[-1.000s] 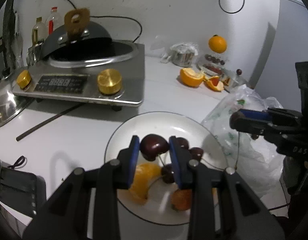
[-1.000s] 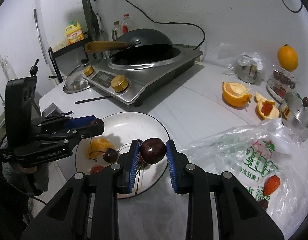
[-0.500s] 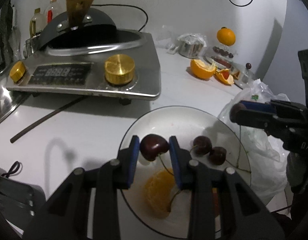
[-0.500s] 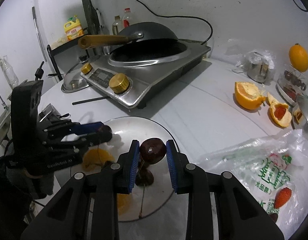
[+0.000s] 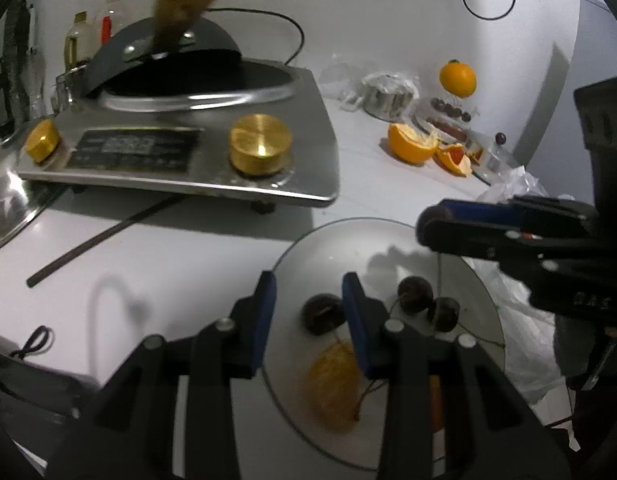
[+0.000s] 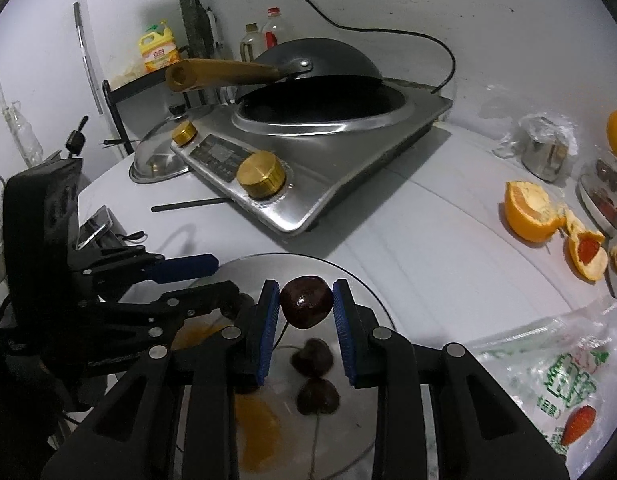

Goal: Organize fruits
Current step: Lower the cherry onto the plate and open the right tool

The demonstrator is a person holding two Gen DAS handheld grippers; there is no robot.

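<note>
A white plate (image 5: 308, 236) holds an orange segment (image 5: 334, 384) and two stemmed dark cherries (image 5: 414, 300). My left gripper (image 5: 308, 292) hangs low over the plate with its jaws opening. A third cherry (image 5: 322, 314) lies on the plate between them, close to the right pad, and is not pinched. My right gripper (image 6: 306, 300) is shut on another dark cherry (image 6: 306, 302) above the plate (image 6: 328, 264), with two cherries (image 6: 312, 356) lying below it. The left gripper (image 6: 224, 284) shows at the plate's left; the right gripper (image 5: 428, 224) reaches in from the right.
A steel induction cooker (image 5: 188, 148) with a black wok (image 6: 316, 64) stands behind the plate. A thin dark rod (image 5: 108, 236) lies in front of it. Peeled orange halves (image 6: 528, 212), a whole orange (image 5: 457, 78) and a metal cup (image 6: 546, 152) sit at the right. A plastic bag (image 6: 548, 368) lies beside the plate.
The left jaws have parted and their cherry has dropped onto the plate. The right gripper, still holding its cherry, has moved in over the plate.
</note>
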